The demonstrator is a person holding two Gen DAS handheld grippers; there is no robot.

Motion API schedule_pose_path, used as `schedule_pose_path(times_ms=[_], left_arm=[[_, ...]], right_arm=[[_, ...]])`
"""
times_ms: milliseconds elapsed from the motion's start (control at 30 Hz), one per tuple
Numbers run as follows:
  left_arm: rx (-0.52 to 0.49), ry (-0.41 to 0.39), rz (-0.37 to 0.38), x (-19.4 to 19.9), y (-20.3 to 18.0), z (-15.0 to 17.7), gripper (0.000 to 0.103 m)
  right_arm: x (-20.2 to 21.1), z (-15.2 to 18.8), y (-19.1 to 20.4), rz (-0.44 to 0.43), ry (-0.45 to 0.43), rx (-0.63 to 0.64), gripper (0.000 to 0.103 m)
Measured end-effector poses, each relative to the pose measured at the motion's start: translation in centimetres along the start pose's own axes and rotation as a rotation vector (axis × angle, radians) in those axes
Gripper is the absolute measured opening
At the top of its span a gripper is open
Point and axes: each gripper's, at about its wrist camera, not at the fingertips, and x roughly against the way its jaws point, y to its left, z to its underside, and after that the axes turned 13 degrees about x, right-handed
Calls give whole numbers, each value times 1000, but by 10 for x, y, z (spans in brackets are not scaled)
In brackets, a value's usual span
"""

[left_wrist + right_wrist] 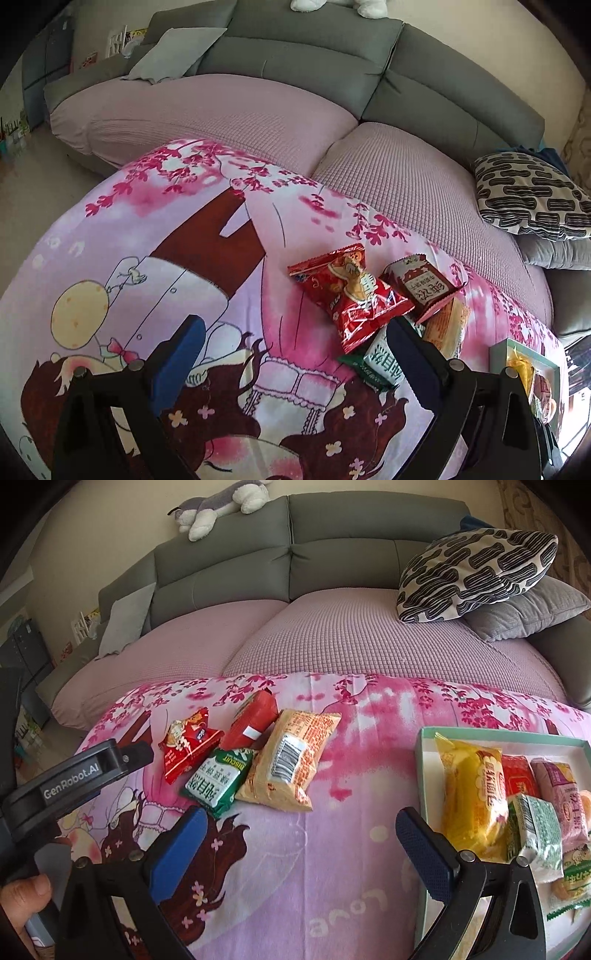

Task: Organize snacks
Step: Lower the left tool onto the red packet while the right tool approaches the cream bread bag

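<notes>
Several loose snack packets lie on a pink cartoon cloth point(332, 849): a red crinkled packet point(188, 747) point(354, 295), a green biscuit packet point(219, 782) point(376, 360), a dark red packet point(253, 723) point(421, 284) and an orange packet point(291, 760) point(447, 325). A pale green box point(424, 760) point(498, 350) at the right holds several packets, a yellow one point(472, 797) foremost. My left gripper point(295, 354) is open and empty, just left of the loose pile. My right gripper point(299, 838) is open and empty, between the pile and the box.
The cloth covers a low table in front of a grey sofa point(332, 565) with pink seat covers point(369, 642). A black-and-white patterned cushion point(480, 576) and a grey cushion point(524, 609) lie at the right. A plush toy point(218, 509) lies on the sofa back.
</notes>
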Motion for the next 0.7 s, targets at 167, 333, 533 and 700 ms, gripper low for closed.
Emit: schedule_pose_path(times_ms=[167, 333, 533, 700], left_arm=[[-29, -3, 20, -12, -14, -11, 99], [-52, 2, 28, -26, -25, -17, 99], [-64, 13, 24, -44, -29, -14, 99], [-66, 26, 17, -57, -29, -8, 99]], right_arm=[[-22, -17, -2, 18, -8, -17, 98], [-40, -25, -2, 24, -16, -27, 93], [-56, -22, -3, 30, -6, -25, 84], [-64, -17, -3, 16, -4, -19, 80]])
